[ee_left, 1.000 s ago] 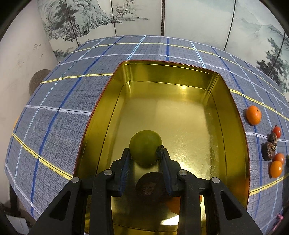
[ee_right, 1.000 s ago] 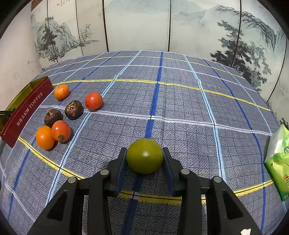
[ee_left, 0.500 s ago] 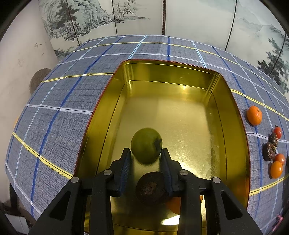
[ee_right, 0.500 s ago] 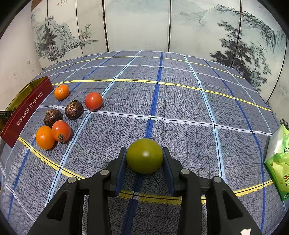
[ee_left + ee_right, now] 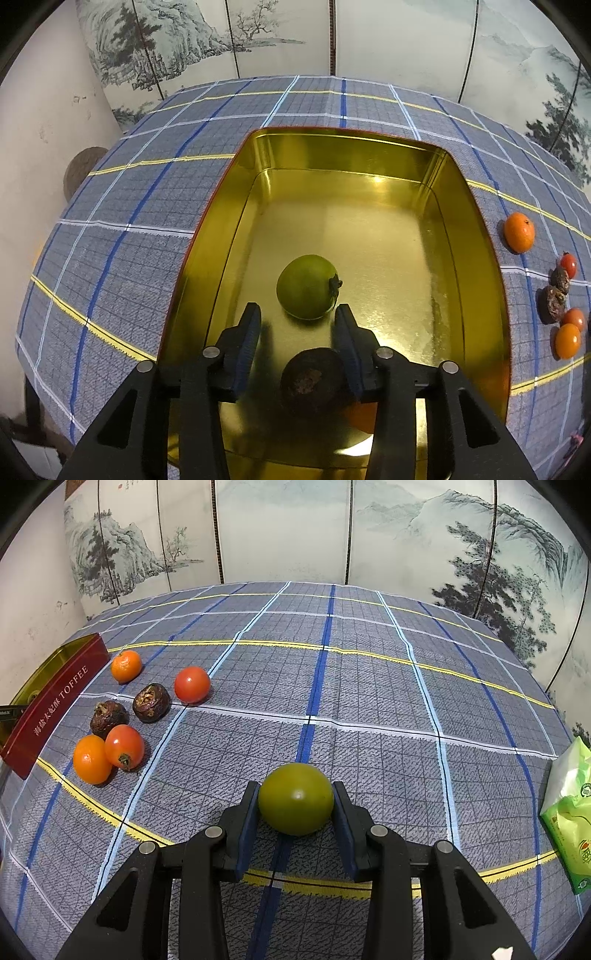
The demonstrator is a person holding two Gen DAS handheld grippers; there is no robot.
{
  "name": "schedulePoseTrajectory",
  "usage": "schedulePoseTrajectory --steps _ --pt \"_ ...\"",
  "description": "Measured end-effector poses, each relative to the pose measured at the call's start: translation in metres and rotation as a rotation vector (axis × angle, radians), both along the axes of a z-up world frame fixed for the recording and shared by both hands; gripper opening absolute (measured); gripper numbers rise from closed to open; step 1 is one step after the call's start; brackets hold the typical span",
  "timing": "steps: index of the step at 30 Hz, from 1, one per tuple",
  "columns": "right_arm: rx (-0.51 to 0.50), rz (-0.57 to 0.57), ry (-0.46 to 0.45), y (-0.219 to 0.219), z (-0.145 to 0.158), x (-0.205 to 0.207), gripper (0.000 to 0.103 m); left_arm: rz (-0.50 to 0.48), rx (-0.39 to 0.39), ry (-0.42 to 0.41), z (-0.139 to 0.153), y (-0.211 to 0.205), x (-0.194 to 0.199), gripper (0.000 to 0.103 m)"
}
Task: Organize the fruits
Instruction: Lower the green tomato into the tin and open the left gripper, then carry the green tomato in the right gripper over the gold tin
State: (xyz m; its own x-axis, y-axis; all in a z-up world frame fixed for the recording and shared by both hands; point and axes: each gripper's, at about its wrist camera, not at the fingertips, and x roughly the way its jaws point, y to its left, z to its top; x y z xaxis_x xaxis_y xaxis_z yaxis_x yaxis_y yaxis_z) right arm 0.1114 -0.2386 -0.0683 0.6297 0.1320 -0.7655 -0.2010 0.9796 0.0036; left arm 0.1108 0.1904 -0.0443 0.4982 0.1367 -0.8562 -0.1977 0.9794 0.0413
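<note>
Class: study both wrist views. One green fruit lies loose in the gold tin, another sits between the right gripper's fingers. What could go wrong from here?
1. The green fruit in the tin is round and loose; it may roll when the left gripper withdraws.
2. The right gripper holds its green fruit only by the sides; it could slip during carrying.

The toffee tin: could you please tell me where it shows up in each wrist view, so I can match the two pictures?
Left wrist view: the toffee tin fills the middle, seen from above, gold inside, with the left gripper open over it.
Right wrist view: the tin sits at the far left edge, showing its red side.
Shared landmark: the small orange lying on the cloth beside the tin's far corner.
</note>
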Motion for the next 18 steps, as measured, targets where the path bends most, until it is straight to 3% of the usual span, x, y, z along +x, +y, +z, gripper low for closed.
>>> schedulePoseTrajectory --steps 10,18 --pt "-0.002 -0.002 0.01 0.001 0.0 0.002 0.036 -0.019 0.03 -0.075 0.022 -0.013 -0.018 0.057" --pt "-0.007 -0.016 0.022 0.002 0.0 0.004 0.035 -0.015 0.01 -0.103 0.032 -0.014 -0.033 0.064"
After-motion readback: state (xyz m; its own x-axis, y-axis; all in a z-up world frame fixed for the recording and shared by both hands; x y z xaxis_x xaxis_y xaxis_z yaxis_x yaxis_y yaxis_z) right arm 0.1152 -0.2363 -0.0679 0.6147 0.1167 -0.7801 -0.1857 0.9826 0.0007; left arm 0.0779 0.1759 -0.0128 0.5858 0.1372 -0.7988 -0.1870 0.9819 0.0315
